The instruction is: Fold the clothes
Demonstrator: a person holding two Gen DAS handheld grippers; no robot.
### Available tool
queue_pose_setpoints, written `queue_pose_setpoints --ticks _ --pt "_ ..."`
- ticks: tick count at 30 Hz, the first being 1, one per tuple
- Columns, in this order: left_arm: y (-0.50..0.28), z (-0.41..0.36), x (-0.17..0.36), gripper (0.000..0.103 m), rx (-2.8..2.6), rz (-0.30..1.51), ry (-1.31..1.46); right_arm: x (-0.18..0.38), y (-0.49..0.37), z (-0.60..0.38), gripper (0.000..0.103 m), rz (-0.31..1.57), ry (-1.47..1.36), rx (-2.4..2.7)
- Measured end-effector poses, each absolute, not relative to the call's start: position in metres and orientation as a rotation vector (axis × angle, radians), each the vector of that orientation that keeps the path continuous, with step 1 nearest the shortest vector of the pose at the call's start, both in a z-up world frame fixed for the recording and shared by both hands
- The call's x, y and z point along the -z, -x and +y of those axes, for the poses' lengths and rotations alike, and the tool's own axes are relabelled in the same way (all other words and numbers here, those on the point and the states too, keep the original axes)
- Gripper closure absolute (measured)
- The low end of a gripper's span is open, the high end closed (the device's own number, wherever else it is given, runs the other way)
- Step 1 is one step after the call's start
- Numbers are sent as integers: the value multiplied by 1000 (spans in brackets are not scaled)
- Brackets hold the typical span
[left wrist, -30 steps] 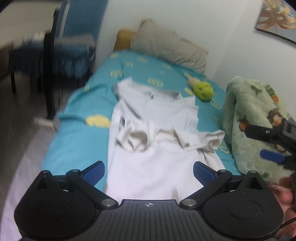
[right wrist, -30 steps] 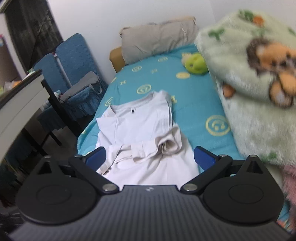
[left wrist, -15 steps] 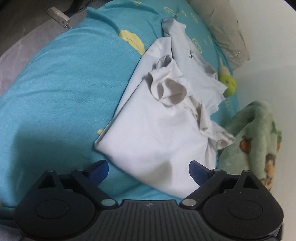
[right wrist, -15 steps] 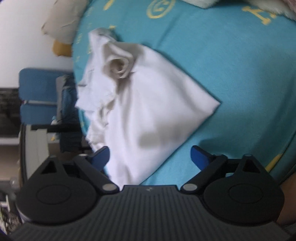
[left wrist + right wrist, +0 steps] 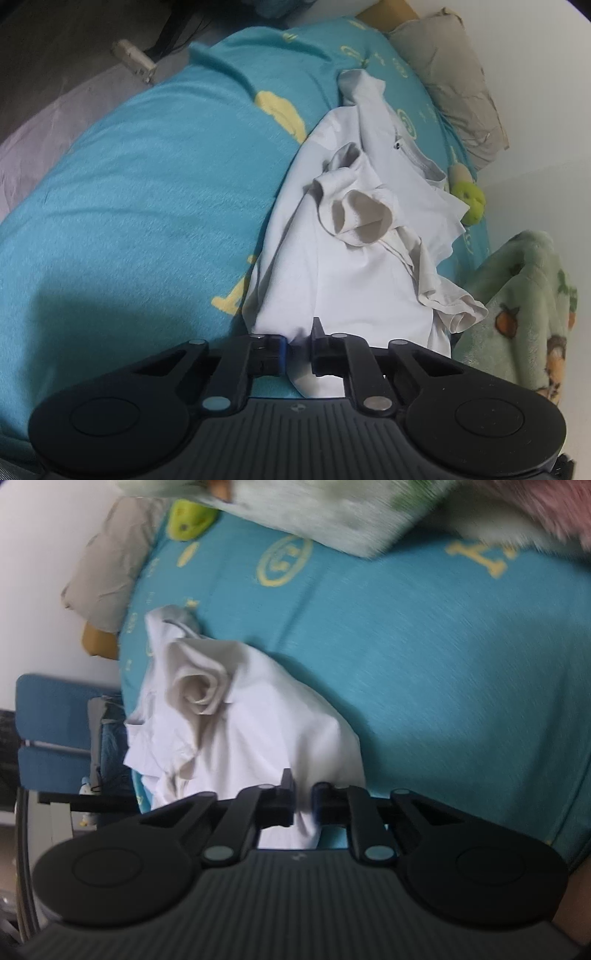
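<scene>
I have the left gripper [image 5: 298, 341] and the right gripper [image 5: 303, 800] each at one bottom corner of the white shirt [image 5: 343, 266], which lies on the turquoise bed cover [image 5: 140, 206] with sleeves folded in. Both jaws have just been closing and now pinch the hem cloth, so I think I can carry the lower edge up toward the collar evenly.

Two matte black handheld units, alike in build. Left tool [image 5: 298, 341]: ribbed dark grey housing with a small white emblem at centre, round disc-shaped lobes at both sides, angled black linkage arms, silver pivot screws, blue pad on one finger. Right tool [image 5: 303, 799]: same ribbed housing, same discs, silver screws, black fingers.
</scene>
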State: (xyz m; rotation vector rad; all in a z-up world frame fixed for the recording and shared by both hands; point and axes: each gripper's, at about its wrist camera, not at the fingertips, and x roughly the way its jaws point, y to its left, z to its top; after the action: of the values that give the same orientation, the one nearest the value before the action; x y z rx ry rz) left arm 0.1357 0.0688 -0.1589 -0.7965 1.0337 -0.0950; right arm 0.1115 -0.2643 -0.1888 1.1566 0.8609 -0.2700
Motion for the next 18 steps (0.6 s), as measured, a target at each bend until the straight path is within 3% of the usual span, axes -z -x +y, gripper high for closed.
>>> queue_pose_setpoints --ticks 8,18 --pt "-104 72 76 96 172 721 747 121 -109 -266 94 683 -1109 99" --pt "-51 78 -18 96 212 608 779 37 -57 -263 94 583 -1077 -8"
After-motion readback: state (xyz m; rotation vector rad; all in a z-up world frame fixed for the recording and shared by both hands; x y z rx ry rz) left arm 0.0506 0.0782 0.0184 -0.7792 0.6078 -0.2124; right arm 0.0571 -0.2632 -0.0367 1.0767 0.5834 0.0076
